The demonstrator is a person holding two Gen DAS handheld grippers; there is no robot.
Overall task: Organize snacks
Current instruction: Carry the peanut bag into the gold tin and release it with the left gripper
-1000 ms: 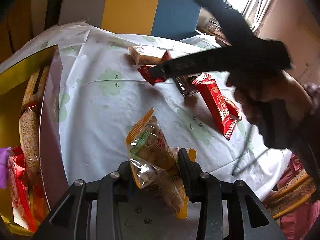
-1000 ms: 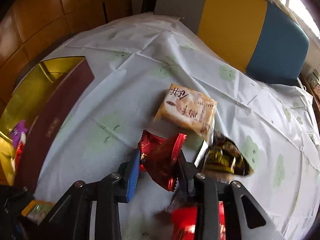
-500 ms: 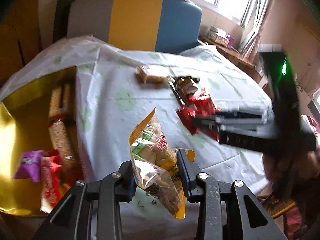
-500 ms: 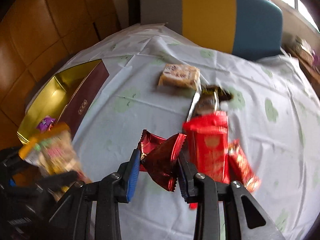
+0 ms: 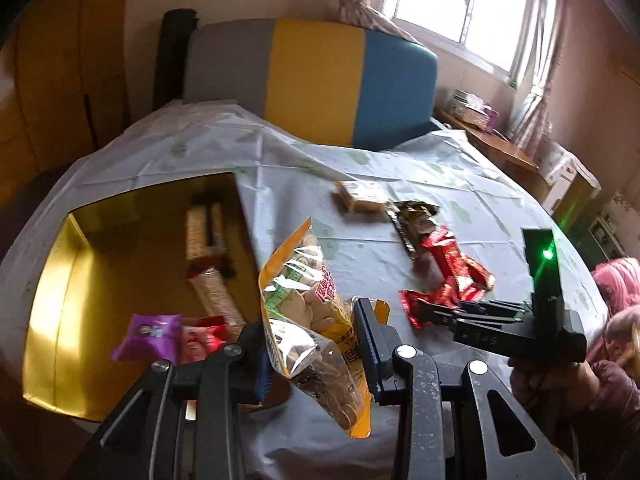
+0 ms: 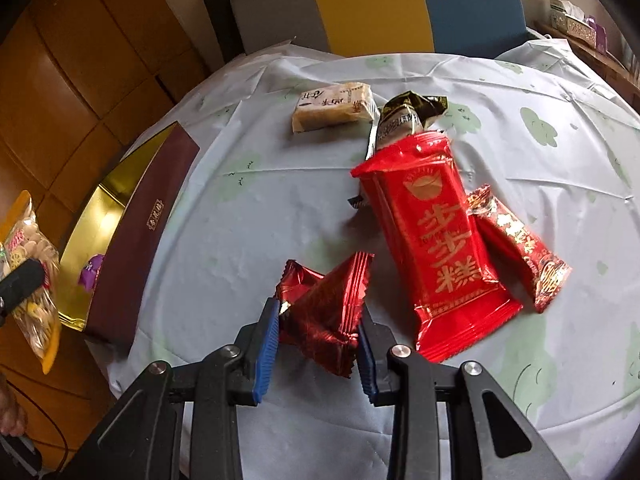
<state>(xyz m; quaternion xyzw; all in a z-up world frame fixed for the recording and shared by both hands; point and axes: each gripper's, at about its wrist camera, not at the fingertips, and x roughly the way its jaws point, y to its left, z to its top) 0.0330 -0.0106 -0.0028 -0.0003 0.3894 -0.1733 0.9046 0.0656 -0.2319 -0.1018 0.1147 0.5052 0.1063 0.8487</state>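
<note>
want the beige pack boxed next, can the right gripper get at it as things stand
Probably not yet: the right gripper is shut on a dark red packet. The beige pack itself lies uncovered on the cloth, nothing on top.

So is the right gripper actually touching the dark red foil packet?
Touching. The right wrist view shows the right gripper with both blue pads pressed against the dark red foil packet, no gap either side.

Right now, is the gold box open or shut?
Open. The gold box has no lid on it, and its gold inside shows, with a purple packet and long snack bars lying in it.
</note>
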